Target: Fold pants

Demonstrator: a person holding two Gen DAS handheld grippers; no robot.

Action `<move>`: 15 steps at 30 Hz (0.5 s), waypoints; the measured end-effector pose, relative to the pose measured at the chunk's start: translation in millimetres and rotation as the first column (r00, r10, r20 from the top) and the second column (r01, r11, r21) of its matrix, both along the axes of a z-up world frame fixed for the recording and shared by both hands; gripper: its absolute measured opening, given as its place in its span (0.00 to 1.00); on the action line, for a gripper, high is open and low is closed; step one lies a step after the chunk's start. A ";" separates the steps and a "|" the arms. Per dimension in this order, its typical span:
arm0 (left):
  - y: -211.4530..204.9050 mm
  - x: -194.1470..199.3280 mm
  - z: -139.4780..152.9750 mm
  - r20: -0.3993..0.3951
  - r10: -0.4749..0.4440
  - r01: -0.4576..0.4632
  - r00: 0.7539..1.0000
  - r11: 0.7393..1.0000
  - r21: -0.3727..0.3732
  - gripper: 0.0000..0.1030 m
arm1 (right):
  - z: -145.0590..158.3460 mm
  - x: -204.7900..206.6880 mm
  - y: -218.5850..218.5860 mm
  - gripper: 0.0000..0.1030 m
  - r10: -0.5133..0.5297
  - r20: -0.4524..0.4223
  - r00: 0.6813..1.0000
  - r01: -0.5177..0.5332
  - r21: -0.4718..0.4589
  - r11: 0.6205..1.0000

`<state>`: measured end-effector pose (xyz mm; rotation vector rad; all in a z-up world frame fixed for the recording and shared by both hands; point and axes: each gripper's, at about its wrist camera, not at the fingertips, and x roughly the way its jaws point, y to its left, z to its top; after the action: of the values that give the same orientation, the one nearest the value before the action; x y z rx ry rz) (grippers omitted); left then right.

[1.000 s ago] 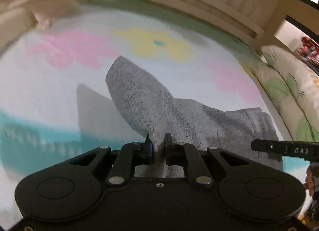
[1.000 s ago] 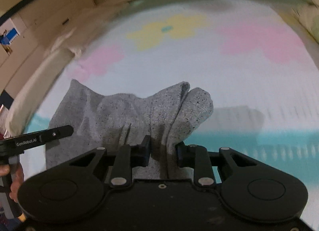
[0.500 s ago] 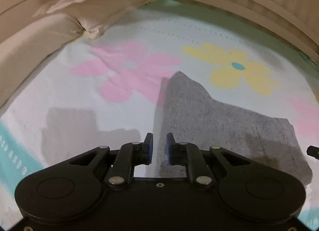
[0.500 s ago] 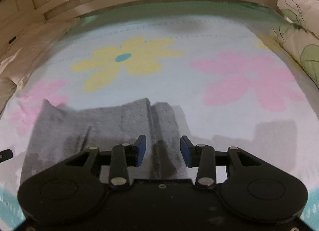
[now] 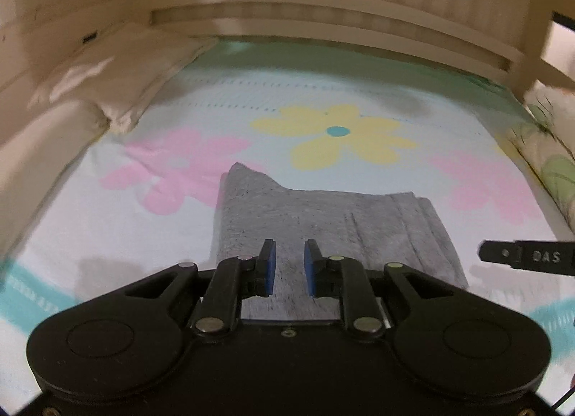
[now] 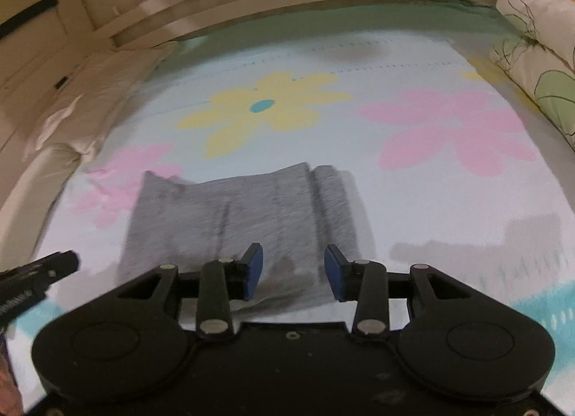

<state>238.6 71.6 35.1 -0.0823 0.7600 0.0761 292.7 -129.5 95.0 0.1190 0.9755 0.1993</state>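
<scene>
The grey pants (image 5: 323, 222) lie folded flat on the flowered bed sheet (image 5: 107, 229), also seen in the right wrist view (image 6: 248, 215). My left gripper (image 5: 289, 270) is open and empty, above the near edge of the pants. My right gripper (image 6: 293, 270) is open and empty, above the near right part of the pants. The right gripper's side shows at the right edge of the left wrist view (image 5: 528, 258). The left gripper's side shows at the left edge of the right wrist view (image 6: 32, 276).
A wooden headboard (image 5: 323, 21) runs along the far side of the bed. A beige pillow (image 5: 118, 74) lies at the far left. A flower-printed pillow (image 6: 539, 56) lies along the right side.
Both grippers let go of the pants, opened and drew back. The raised fabric now lies flat as a folded stack on the sheet.
</scene>
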 end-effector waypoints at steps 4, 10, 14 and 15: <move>-6.4 -12.8 13.6 0.016 0.003 -0.003 1.000 1.000 0.011 0.27 | 24.1 -28.4 5.5 0.40 0.049 -0.003 0.999 -0.049 0.009 0.999; -8.8 -22.8 16.1 0.049 0.035 -0.034 0.998 0.999 -0.012 0.47 | 27.9 -54.8 15.3 0.40 0.078 0.025 0.997 -0.078 0.015 0.997; -12.3 -21.9 6.6 0.038 0.018 -0.019 0.999 1.000 0.017 0.47 | 19.5 -56.6 23.5 0.40 0.108 0.028 0.994 -0.107 -0.048 0.993; -11.8 -18.9 3.1 0.024 0.016 -0.016 1.000 1.000 0.014 0.47 | 18.2 -55.6 24.9 0.40 0.113 0.029 0.993 -0.111 -0.055 0.992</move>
<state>219.7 59.7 38.2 -0.0759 0.7347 0.0955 237.1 -104.6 113.2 0.0121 0.9556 0.2773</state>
